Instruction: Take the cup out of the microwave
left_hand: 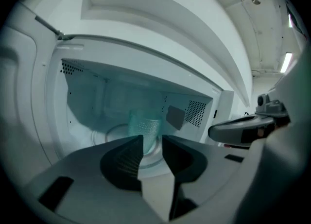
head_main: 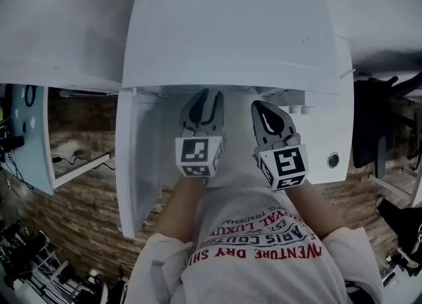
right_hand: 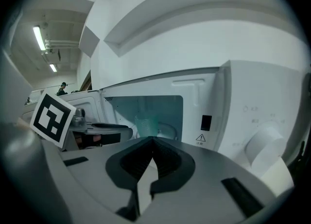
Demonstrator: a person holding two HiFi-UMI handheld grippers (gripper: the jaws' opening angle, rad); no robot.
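A clear ribbed cup (left_hand: 145, 127) stands upright on the glass turntable (left_hand: 112, 133) inside the open white microwave (head_main: 224, 32). In the right gripper view the cup (right_hand: 145, 123) shows through the doorway. My left gripper (left_hand: 152, 140) is at the opening, pointing at the cup, jaws a little apart with nothing between them; the cup is still farther in. My right gripper (right_hand: 153, 139) hovers beside it to the right, jaws shut and empty. In the head view the left gripper (head_main: 206, 95) and the right gripper (head_main: 260, 106) sit side by side below the microwave's top.
The microwave door (head_main: 130, 164) hangs open on the left. The control panel with a round knob (head_main: 333, 159) lies right of the cavity. A person's shirt (head_main: 260, 243) fills the lower middle of the head view, over a wooden floor (head_main: 79, 184).
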